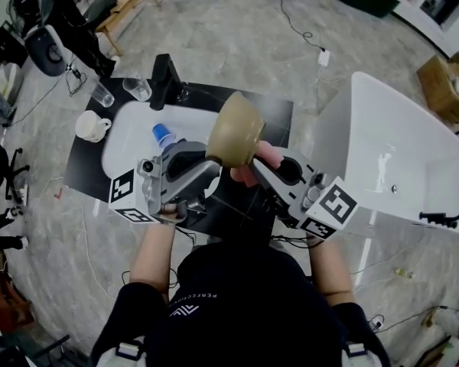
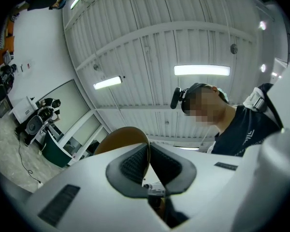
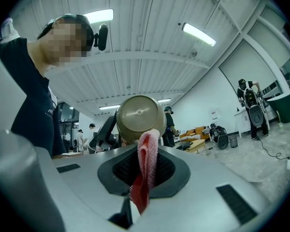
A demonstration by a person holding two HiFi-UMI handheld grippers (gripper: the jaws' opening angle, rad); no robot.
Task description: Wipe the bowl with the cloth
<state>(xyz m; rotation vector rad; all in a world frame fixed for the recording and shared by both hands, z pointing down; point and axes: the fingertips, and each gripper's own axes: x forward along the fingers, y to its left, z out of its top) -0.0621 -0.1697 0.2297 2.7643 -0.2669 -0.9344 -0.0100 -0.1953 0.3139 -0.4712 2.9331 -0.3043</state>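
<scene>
A tan bowl (image 1: 236, 128) is held up in the air above the white sink (image 1: 130, 132), tilted on its side. My left gripper (image 1: 211, 161) is shut on the bowl's rim (image 2: 130, 135), which shows as a thin tan edge between the dark pads in the left gripper view. My right gripper (image 1: 254, 161) is shut on a pink-red cloth (image 3: 147, 166), folded upright between its pads. The cloth (image 1: 258, 156) touches the bowl's outside from the right. In the right gripper view the bowl's round base (image 3: 139, 117) sits just beyond the cloth's tip.
A blue cup (image 1: 163, 135) lies in the sink. A black faucet (image 1: 165, 81), two clear glasses (image 1: 136, 89) and a white mug (image 1: 92, 125) stand on the black counter (image 1: 88, 163). A white bathtub (image 1: 390, 159) stands to the right. Cables run across the floor.
</scene>
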